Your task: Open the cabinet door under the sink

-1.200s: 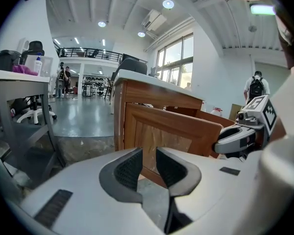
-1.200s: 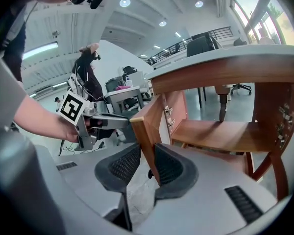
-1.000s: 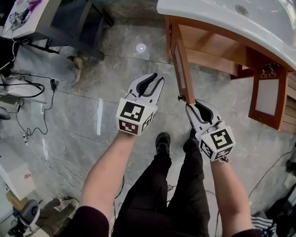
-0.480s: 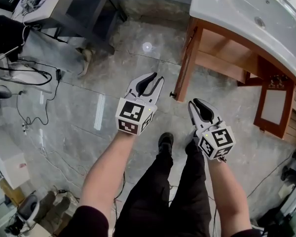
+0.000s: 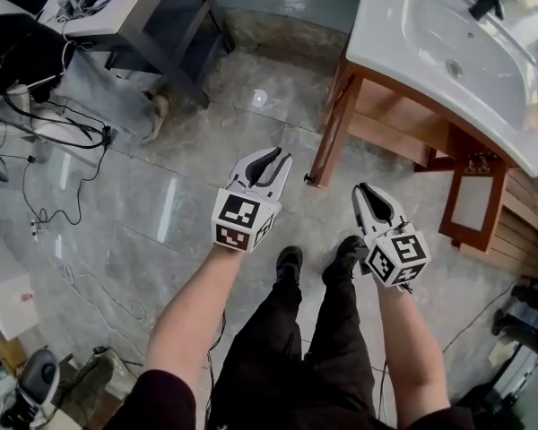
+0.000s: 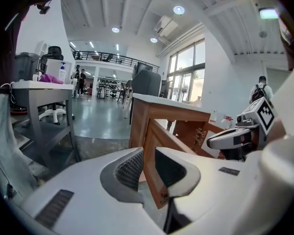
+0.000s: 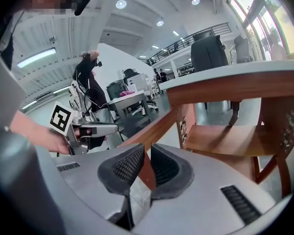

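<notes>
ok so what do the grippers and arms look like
The left hand-held gripper and right hand-held gripper are white, with dark ribbed pads and a black-and-white marker cube each. Bare forearms below dark sleeves. Both sets of jaws just closed further, nothing between.

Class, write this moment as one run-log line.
left door: open | right door: open | left gripper: empty, jaws just closing | right gripper: empty, jaws just closing
</notes>
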`<state>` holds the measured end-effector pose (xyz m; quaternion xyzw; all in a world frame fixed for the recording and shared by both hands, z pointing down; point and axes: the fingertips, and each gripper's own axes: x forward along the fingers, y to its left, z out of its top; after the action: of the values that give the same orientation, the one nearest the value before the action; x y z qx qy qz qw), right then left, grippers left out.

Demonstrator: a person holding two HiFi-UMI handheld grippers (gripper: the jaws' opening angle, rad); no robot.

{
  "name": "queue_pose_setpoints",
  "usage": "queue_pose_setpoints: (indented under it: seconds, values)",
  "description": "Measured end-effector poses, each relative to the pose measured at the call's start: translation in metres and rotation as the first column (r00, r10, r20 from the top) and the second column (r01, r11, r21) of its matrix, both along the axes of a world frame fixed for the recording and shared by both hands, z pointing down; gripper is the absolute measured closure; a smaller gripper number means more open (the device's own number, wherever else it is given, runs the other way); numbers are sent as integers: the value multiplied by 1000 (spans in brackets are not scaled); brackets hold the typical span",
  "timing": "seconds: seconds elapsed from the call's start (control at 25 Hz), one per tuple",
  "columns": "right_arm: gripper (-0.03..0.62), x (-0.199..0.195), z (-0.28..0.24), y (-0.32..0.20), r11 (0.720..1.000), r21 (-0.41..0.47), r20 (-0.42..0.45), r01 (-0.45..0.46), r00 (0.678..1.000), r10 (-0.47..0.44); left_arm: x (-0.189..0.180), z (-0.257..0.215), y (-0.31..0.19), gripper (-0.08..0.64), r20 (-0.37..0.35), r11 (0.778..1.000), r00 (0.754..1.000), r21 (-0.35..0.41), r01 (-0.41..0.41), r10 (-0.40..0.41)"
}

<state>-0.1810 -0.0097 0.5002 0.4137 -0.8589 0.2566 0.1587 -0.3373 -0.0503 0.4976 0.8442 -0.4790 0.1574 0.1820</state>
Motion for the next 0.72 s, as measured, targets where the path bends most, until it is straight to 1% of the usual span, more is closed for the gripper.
queue_pose_setpoints:
  seconds: [0.12, 0.24, 0.4, 0.56, 0.72]
  values:
    - [556, 14, -43, -3, 1000, 21, -14, -17, 1000, 18, 6, -42, 8, 479, -20, 1000, 1000, 1, 4, -4]
    - [576, 38, -84, 0, 998, 41, -27, -48, 998, 49, 19, -82, 21, 482, -32, 1000, 999, -12, 15, -16]
    - [577, 70, -134, 8, 995, 54, -18, -86, 996, 87, 37, -136, 34, 485, -43, 999, 998, -24, 39, -40]
    - [577, 96, -176, 11, 995, 78, -33, -65, 997, 68, 66, -181, 34, 489, -37, 1000, 999, -11, 18, -18]
    - [577, 123, -206, 10, 994, 100, -43, -32, 998, 37, 96, -204, 29, 492, -18, 1000, 1000, -22, 3, -4]
